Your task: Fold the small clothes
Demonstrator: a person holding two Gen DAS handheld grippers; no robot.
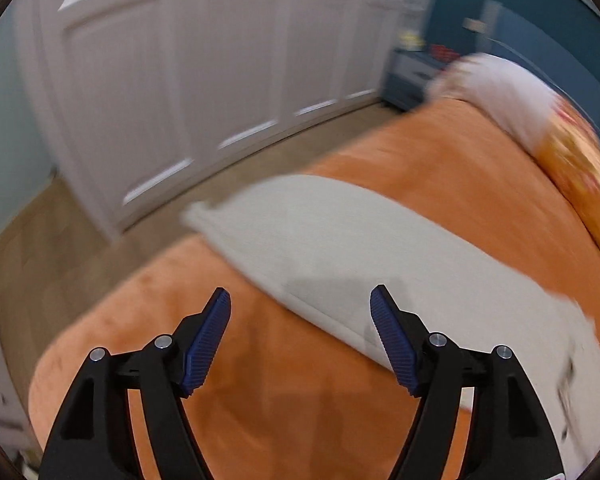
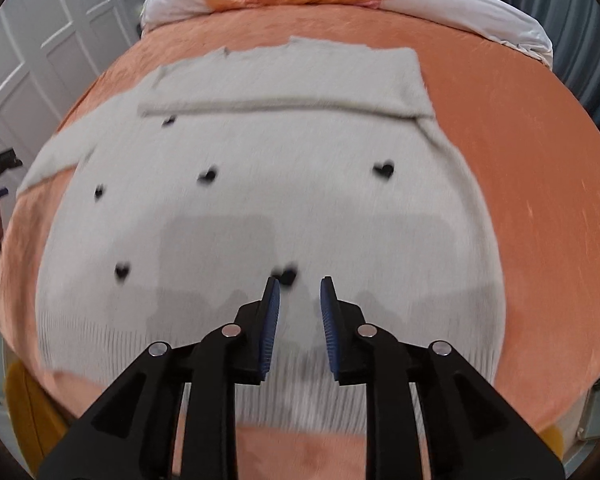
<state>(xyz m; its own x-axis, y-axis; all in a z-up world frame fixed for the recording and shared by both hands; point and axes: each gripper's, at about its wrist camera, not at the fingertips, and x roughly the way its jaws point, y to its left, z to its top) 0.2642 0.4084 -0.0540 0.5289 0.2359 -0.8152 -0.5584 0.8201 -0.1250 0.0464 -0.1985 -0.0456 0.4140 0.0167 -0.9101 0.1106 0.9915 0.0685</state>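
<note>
Both tongs hang empty over the cream sweater, left tongs spread wide, right tongs narrowly parted, likely because 1 sleeve already lies folded across.

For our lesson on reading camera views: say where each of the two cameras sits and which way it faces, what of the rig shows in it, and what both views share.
Left wrist: on the left gripper, looking down over the bed edge toward white doors; its open fingers show.
Right wrist: on the right gripper, looking down along the bed toward the pillows; its slightly parted fingers show.
Shared: the white sweater, orange bed, doors.
</note>
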